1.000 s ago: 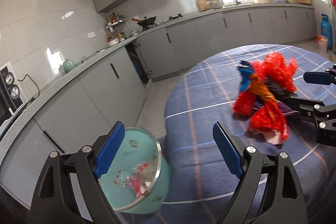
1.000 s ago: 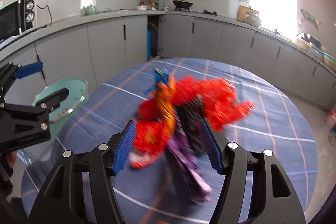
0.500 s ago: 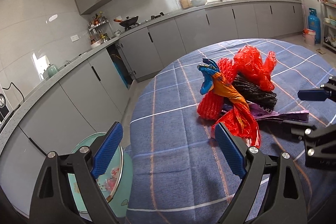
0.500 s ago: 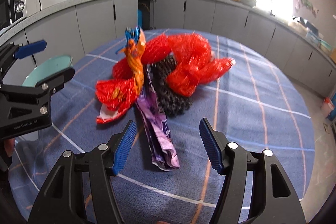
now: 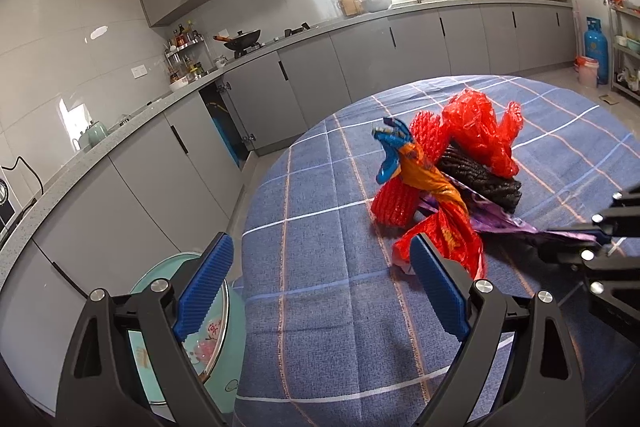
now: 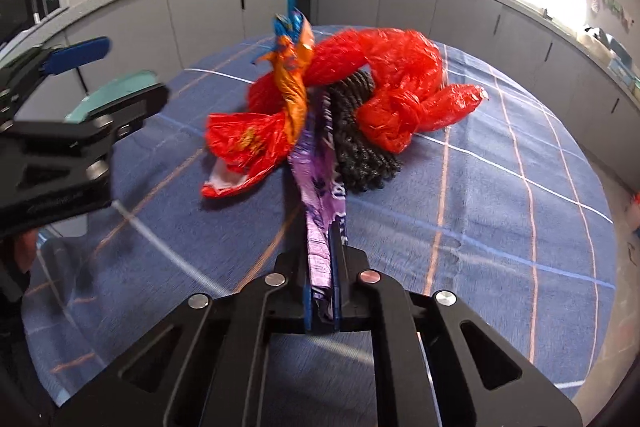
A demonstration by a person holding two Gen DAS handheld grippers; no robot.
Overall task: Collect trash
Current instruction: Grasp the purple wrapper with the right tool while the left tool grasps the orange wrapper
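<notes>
1. The right gripper [image 6: 322, 291] was clenched on the near end of a purple wrapper [image 6: 320, 195], the strip pinched between its blue pads and running away toward 12 o'clock in the right wrist view.
2. The far end of the purple wrapper lay within a heap of trash on the counter [image 6: 500, 211], which was covered with a blue checked cloth.
3. The heap comprised a red plastic bag [image 6: 400, 83] at 1 o'clock, a black netted roll [image 6: 360, 131] just beside the wrapper, a red printed bag [image 6: 248, 147] at 11 o'clock, and an orange and blue twisted wrapper [image 6: 294, 67] standing up at the top of the heap.
4. All items in the heap were touching one another.
5. The left gripper [image 5: 320, 291] was released, its pads well apart and holding nothing, above the counter edge.
6. In the left wrist view the heap lay at 1 o'clock from the left gripper, apart from its fingers.
7. A teal bin [image 5: 224, 359] with a metal rim stood below the counter edge at 7 o'clock in the left wrist view, partly hidden behind the left finger. Pink scraps showed inside it.
</notes>
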